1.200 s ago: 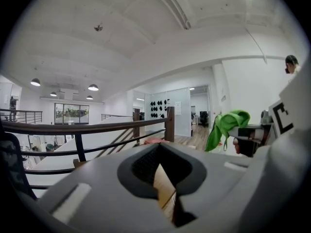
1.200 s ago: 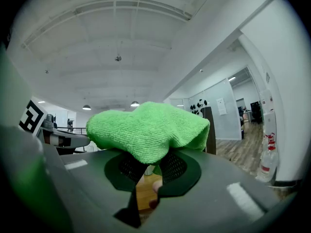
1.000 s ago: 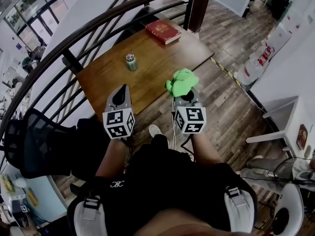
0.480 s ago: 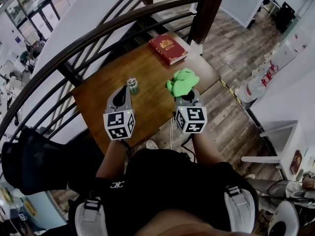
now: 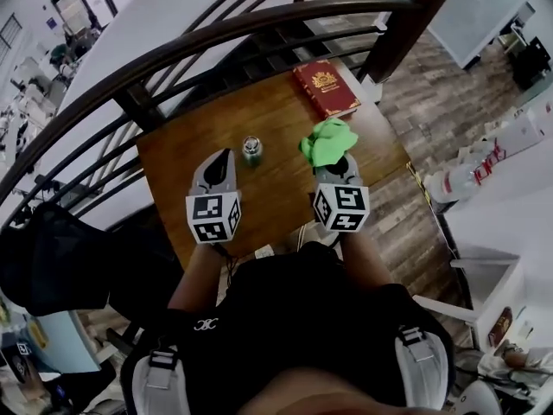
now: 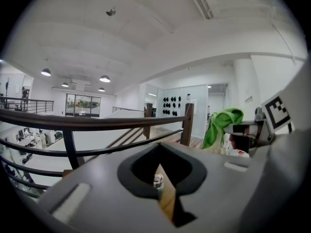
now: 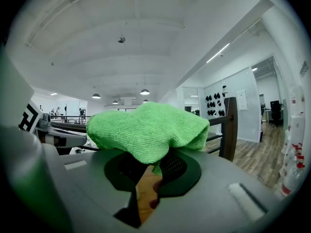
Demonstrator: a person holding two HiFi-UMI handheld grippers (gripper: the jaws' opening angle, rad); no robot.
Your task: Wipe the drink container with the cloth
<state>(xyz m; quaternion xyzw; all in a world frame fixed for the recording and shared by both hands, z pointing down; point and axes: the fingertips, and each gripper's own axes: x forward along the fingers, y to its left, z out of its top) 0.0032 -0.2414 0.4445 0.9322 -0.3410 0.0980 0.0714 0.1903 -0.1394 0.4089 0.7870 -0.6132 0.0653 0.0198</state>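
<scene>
Head view: wooden table point(image 5: 190, 154) against a dark curved railing point(image 5: 216, 37), seen from steeply above. The person stands at the near edge with both grippers held out over the tabletop, side by side and well apart.

Drink container point(image 5: 251, 150): small green can with a silvery top, upright on the table near its middle. It sits just ahead and to the right of the left gripper's tip, between the lines of the two grippers. A narrow strip of bare wood shows between can and gripper, so there is no contact.

Left gripper point(image 5: 226, 156): fingers closed together with nothing gripped. In the left gripper view point(image 6: 159, 147) the two fingers meet along a seam. The container point(image 6: 158, 181) shows only through the spade-shaped opening behind the tips, standing on the table beyond them rather than between the pads.

Right gripper point(image 5: 335, 161): fingers clamped on the cloth point(image 5: 328, 141), a bright green microfibre piece. The cloth bunches up above and forward of the tips and hides them from above. In the right gripper view point(image 7: 155, 160) the cloth point(image 7: 148, 130) mushrooms over the closed fingers, with a small fold pinched in the seam. It hangs in the air above the table, apart from the container. The left gripper view shows the same cloth point(image 6: 221, 125) drooping from the right gripper off to the side.

Other items: red hardback book point(image 5: 326, 87) lying flat at the far right corner of the table, well apart from the container. Wood-plank floor point(image 5: 432, 128) to the right of the table.
</scene>
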